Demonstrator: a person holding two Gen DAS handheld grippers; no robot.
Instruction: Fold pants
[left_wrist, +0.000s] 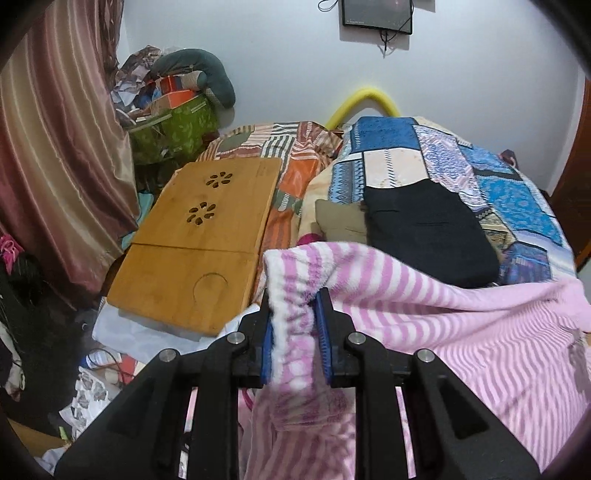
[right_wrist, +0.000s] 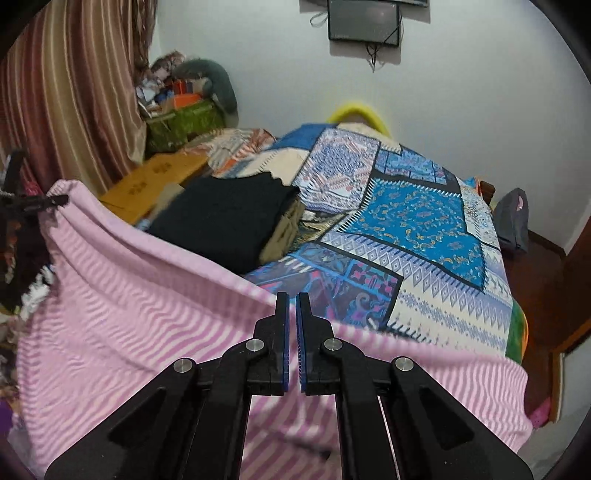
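We hold the pink-and-white striped pants stretched between our two grippers, above the near end of the bed. Our left gripper has its blue pads pressed on a thick bunched edge of the fuzzy cloth, which looks like the gathered waistband; the cloth fills the narrow gap between the jaws and hangs down below them. In the right wrist view that same gripper shows at the far left, pinching a corner of the pants, and the cloth runs from there in a sagging band across to our right gripper. The right jaws stand almost fully together with only a thin slit between them. The top edge of the pants meets the fingers just below their tips, but we cannot tell for sure how much cloth lies inside the slit.

Beyond the pants, a folded black garment lies on the patchwork bedspread, on top of a tan folded piece. To the left of it a wooden lap tray rests on the bed. A striped curtain hangs at the left, a green bag stuffed with things stands in the corner, and a dark screen hangs on the wall.
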